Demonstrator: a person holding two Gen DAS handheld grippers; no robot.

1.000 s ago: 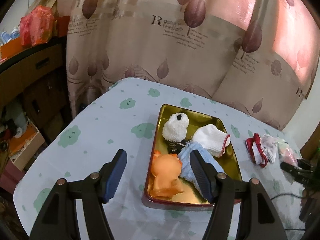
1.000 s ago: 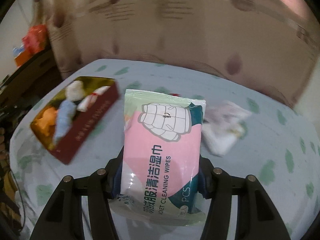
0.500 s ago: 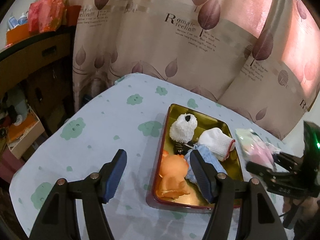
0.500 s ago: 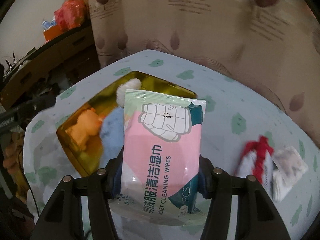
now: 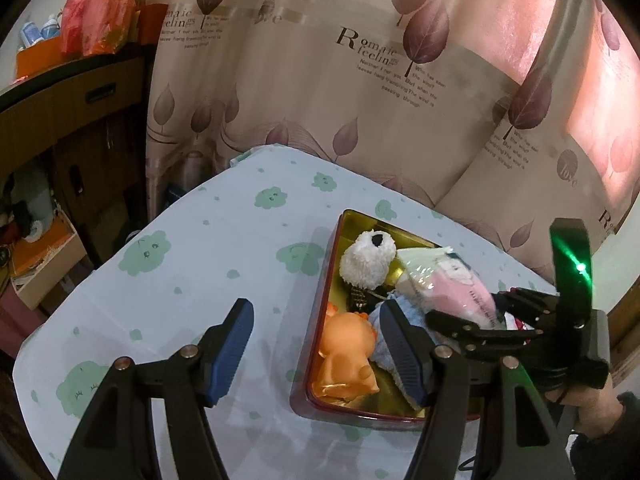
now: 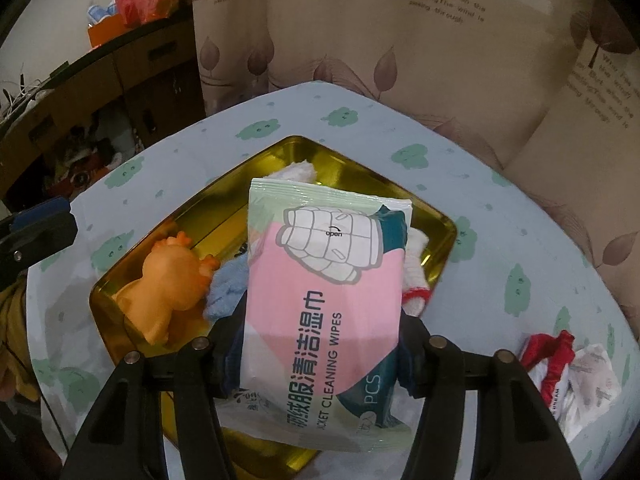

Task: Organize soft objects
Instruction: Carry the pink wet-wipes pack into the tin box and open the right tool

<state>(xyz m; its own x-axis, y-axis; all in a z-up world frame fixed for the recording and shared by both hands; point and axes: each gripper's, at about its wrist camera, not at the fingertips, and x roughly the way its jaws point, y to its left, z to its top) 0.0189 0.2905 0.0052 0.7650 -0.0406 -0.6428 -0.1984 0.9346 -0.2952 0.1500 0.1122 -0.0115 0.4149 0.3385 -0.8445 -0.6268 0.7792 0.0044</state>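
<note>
A second ago my right gripper [image 6: 322, 354] carried the wipes pack [image 6: 326, 280] over bare worktop [image 6: 520, 208], with the gold tin tray [image 6: 436, 216] off to the left. Now the pack hangs right over the tray, above the blue cloth [image 6: 226, 286] and the white sock with red trim [image 6: 416, 276]. My right fingers [image 6: 412, 364] have just been easing apart, with the pack between them; it seems to sit in their grip yet, though I cannot say how firmly. I judge this to be the release into the tray, so one more soft thing is nearly stowed.

My left gripper [image 5: 316, 354] has hardly shifted. Its fingers [image 5: 230, 346] are spread and empty, hovering over the near left edge of the tray, beside the orange toy [image 5: 346, 354] and the white plush [image 5: 368, 258].

Still out on the worktop, to the right of the tray, lies a red-and-white bundle of cloth [image 6: 560, 364]; I expect that goes next.

The pack reads "CLEANING WIPES" under large Chinese characters, with "PCS" in the corner and "open" on the flap label. The curtain [image 5: 360, 100] carries "feelings" in print, with lines too small for me to read surely.
</note>
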